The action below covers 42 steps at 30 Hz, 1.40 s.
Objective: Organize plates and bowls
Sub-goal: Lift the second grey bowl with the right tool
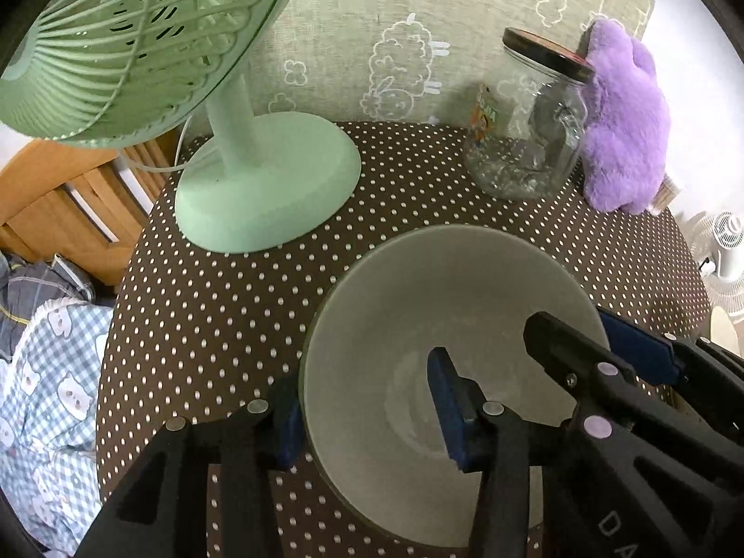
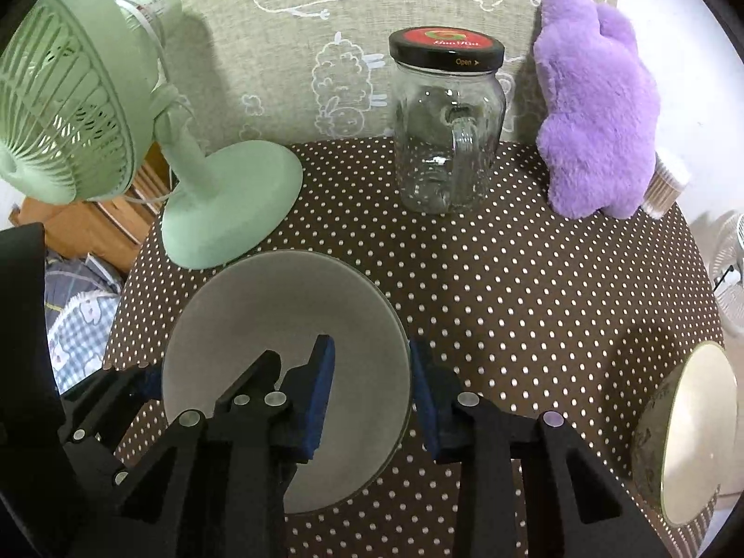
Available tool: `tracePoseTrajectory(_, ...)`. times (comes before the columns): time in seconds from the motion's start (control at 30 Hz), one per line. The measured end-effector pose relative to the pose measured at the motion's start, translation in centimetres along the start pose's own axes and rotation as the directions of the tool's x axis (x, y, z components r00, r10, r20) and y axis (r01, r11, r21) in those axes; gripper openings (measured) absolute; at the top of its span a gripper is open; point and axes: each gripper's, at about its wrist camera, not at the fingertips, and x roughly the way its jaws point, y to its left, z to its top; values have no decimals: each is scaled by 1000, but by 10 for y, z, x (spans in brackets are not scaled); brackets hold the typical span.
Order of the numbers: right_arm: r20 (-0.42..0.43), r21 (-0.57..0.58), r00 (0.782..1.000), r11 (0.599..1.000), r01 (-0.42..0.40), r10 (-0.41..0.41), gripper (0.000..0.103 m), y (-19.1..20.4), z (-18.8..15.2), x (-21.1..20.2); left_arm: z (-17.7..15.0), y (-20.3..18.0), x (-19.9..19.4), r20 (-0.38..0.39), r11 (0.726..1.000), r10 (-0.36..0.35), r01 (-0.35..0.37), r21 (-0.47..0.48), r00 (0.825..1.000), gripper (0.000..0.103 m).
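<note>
Bowl (image 1: 446, 325) sits near-left on the dotted bench (image 2: 534, 302), both sets of fingers clamped over its rim: left gripper (image 1: 367, 418) on the left edge, right gripper (image 2: 372, 400) on the right.

Black left gripper (image 1: 367, 418), blue-padded jaws, round silver pins.

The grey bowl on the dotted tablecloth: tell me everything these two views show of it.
The grey bowl is round, wide and deep, matte like glazed ceramic, with a thin rim and a faint pale ring on its floor. It sits upright and empty on the brown polka-dot tablecloth, close to the green fan's base. The left gripper straddles its left wall and the right gripper its right wall, each with one blue pad inside and one outside, closed on the rim.
</note>
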Motion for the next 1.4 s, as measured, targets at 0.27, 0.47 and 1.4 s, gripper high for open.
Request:
tracePoseTrajectory(0.27,-16,4,1000,1000,13,-13,36,-9,-21,-23,-21,-8,-21,-14,1000,-12,12,5,1000,46)
tracePoseTrajectory(0.47,-20,25,1000,999,25,-24,36,-12,-41,-47,-44,-14,-45,-23,999,-27,27,21,999,46)
tracePoseTrajectory(1.4,42,84,998,995,49,-53,36,-8,-148,-186,-137,-30,-167,22,996,-52,51,71,998,46)
